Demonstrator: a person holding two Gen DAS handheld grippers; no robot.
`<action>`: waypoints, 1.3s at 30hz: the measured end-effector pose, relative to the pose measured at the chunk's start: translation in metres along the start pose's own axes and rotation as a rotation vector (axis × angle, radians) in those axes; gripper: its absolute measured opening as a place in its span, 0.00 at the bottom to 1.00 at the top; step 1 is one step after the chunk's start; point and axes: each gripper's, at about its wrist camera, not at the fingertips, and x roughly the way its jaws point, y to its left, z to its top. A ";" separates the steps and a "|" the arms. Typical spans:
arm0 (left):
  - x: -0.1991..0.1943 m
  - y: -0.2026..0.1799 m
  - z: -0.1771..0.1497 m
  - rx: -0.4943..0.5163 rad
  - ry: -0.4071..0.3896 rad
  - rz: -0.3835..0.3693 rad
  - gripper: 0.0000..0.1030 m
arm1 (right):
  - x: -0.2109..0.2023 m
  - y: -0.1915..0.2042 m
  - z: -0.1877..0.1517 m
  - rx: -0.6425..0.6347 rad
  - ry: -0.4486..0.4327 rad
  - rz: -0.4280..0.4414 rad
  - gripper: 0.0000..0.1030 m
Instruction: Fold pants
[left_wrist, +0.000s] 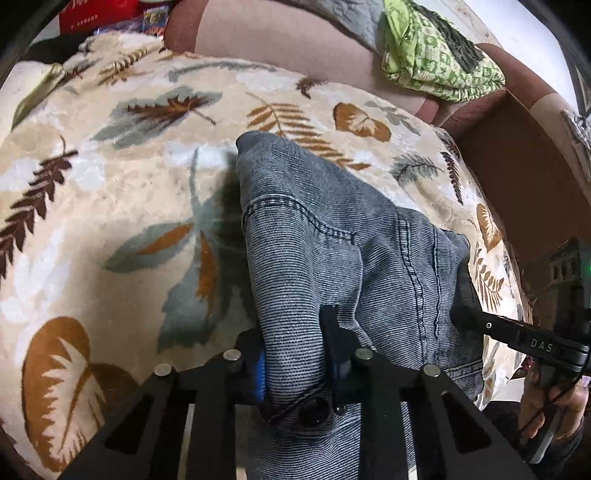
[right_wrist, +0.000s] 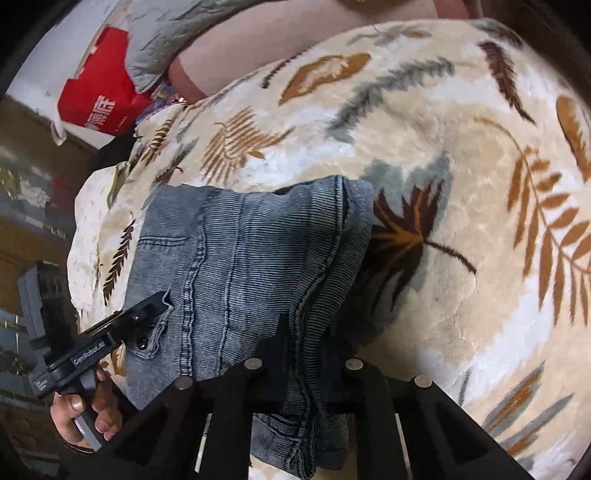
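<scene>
pants (left_wrist: 332, 236) grey-blue ribbed denim, bunched, stitched seams

Matte black linkage arms are showing round silver pins; the left gripper (left_wrist: 295, 354) is wearing blue finger pads (left_wrist: 260, 376), white "DAS" lettering marking the right gripper (left_wrist: 476, 317).
</scene>
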 end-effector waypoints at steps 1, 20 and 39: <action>-0.005 -0.003 0.000 0.015 -0.013 0.008 0.23 | -0.004 0.003 0.000 -0.010 -0.011 -0.001 0.13; -0.069 0.016 0.079 0.033 -0.242 0.112 0.22 | -0.036 0.092 0.081 -0.198 -0.185 0.043 0.12; 0.016 0.060 0.091 -0.058 -0.104 0.208 0.70 | 0.072 0.047 0.108 -0.145 -0.077 -0.104 0.27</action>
